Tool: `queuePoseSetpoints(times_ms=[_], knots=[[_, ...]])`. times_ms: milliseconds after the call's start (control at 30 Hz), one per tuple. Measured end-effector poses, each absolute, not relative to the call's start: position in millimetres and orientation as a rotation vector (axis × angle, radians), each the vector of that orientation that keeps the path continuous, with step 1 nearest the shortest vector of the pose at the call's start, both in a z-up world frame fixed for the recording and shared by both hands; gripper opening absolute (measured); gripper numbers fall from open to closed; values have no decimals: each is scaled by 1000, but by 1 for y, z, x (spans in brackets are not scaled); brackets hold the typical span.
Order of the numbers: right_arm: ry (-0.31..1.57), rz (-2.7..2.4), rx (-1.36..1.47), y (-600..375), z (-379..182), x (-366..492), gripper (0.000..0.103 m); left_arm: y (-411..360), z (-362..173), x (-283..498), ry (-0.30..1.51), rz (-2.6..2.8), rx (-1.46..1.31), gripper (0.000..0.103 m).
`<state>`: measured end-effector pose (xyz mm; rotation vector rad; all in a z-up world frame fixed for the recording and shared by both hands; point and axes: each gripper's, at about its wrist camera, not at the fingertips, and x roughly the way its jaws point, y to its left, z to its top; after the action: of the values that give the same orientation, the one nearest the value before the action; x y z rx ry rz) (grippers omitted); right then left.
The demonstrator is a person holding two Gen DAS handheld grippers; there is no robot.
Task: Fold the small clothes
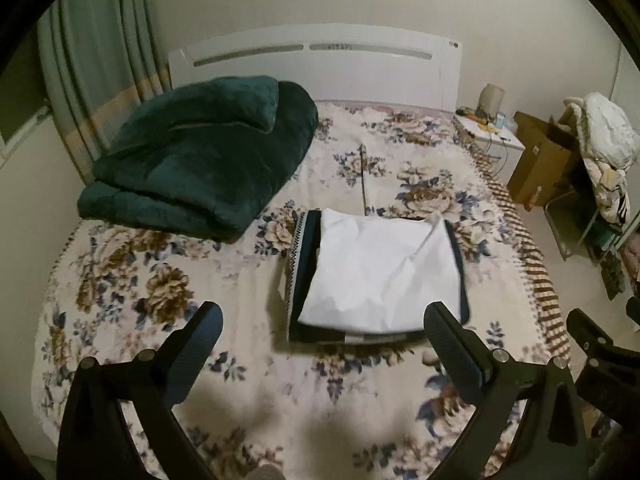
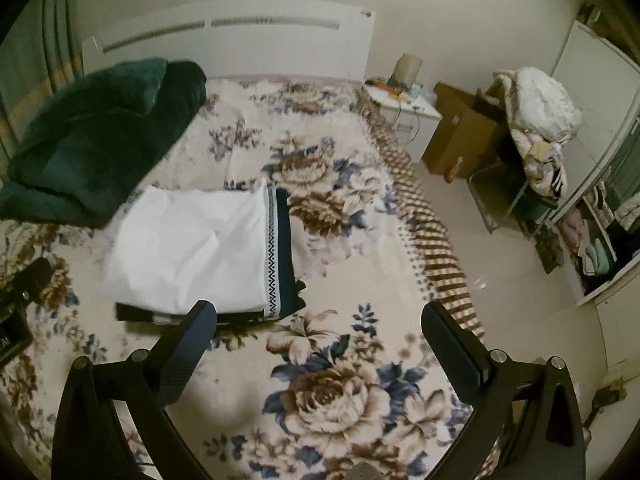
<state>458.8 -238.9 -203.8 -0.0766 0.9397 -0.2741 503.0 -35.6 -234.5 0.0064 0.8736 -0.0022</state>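
Centrally on the bed [image 1: 120, 280] lies the folded white garment [image 1: 380, 272], its layers squared, apparently finished; left gripper [image 1: 324, 330] and right gripper [image 2: 320, 322] hover nearby, fingers spread wide, holding nothing.

My left hand-held gripper [image 1: 324, 324] and right hand-held gripper [image 2: 319, 320] look like matt black plastic with finely textured pads [image 1: 454, 340] and small shiny metal pins. The folded garment [image 1: 380, 276] is smooth white cloth, lightly creased, over dark fabric with a woven zigzag trim. The bed cover [image 1: 160, 280] looks soft and fuzzy, the green blanket [image 1: 200, 152] plush with a slight sheen, the headboard [image 1: 320, 68] smooth and white.
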Motion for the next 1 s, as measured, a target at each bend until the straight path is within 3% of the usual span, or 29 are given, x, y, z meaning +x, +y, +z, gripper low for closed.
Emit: queuePoseSetpoints(times_ms=[500, 1000], knots=[[748, -229, -45, -220, -15, 262, 103, -36, -103, 356, 758, 2, 9, 103], [654, -185, -48, -199, 70, 173, 103, -26, -44, 284, 671, 5, -20, 103]])
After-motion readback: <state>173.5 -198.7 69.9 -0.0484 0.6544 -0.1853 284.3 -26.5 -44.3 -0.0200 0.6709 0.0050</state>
